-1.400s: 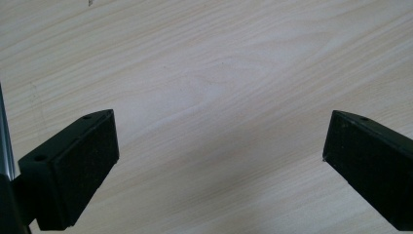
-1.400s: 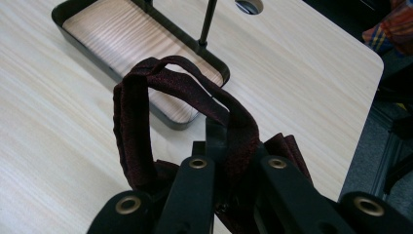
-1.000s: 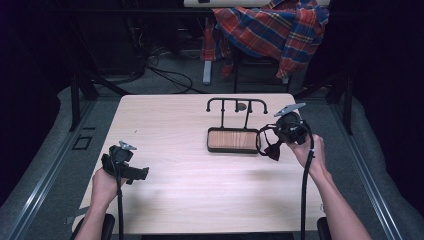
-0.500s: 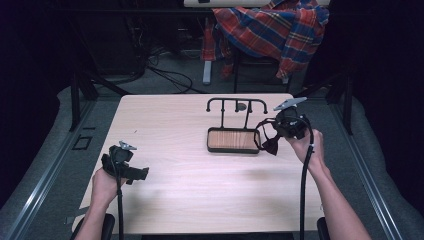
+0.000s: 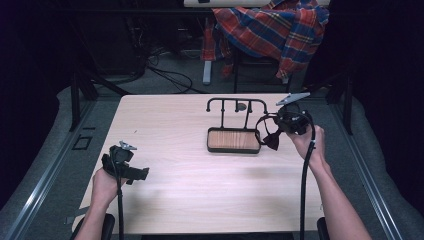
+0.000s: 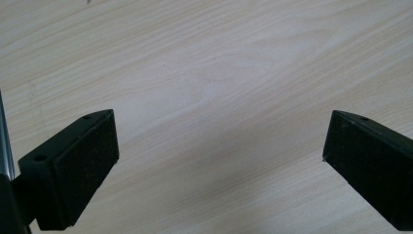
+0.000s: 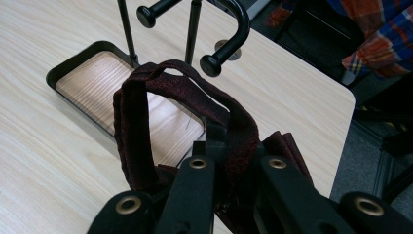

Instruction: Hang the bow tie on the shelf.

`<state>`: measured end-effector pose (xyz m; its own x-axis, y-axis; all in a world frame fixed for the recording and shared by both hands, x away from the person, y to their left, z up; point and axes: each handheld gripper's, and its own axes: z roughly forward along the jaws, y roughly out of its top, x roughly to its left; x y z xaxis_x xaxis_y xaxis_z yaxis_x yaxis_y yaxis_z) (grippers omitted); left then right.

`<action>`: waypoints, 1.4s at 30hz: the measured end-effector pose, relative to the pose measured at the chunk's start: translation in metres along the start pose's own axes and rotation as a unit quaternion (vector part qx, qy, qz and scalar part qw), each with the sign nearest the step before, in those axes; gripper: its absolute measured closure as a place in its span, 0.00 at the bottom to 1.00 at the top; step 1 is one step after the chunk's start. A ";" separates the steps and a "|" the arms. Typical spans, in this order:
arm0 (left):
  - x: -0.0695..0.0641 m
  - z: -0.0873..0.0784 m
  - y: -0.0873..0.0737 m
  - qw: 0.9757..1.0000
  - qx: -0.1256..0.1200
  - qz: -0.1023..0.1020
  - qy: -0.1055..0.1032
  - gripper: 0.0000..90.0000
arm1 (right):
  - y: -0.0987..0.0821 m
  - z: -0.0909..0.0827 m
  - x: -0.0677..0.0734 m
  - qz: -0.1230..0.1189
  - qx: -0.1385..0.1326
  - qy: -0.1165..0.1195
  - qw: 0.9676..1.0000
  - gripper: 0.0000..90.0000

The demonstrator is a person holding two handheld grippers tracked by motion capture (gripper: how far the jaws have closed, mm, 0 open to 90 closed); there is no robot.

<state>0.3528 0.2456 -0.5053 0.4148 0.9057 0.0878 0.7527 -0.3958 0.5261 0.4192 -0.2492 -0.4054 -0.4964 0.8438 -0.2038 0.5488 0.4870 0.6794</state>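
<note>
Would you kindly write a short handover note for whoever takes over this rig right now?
Right claw: shut on the dark red band, held up beside the hook stand, just off its right end.
Left claw: open, nothing in it, over bare table at the near left.
Done: band picked up and brought to the stand.
Left: likely hang the loop on a hook, then let go.
</note>
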 end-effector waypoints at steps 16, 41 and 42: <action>0.000 0.001 0.000 1.000 0.003 0.003 -0.001 0.00 | 0.011 0.006 -0.009 0.016 -0.014 -0.013 1.000 0.98; -0.001 0.001 0.000 1.000 0.005 0.006 -0.003 0.00 | 0.017 0.042 -0.017 0.044 -0.006 -0.029 0.999 0.98; -0.001 0.001 0.000 1.000 0.005 0.006 -0.003 0.00 | 0.017 0.044 -0.016 0.046 -0.005 -0.029 0.999 0.98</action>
<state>0.3532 0.2444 -0.5060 0.4269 0.9000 0.0883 0.7529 -0.4078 0.5166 0.4658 -0.2452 -0.4215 -0.4043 0.8966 -0.1808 0.5827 0.4049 0.7046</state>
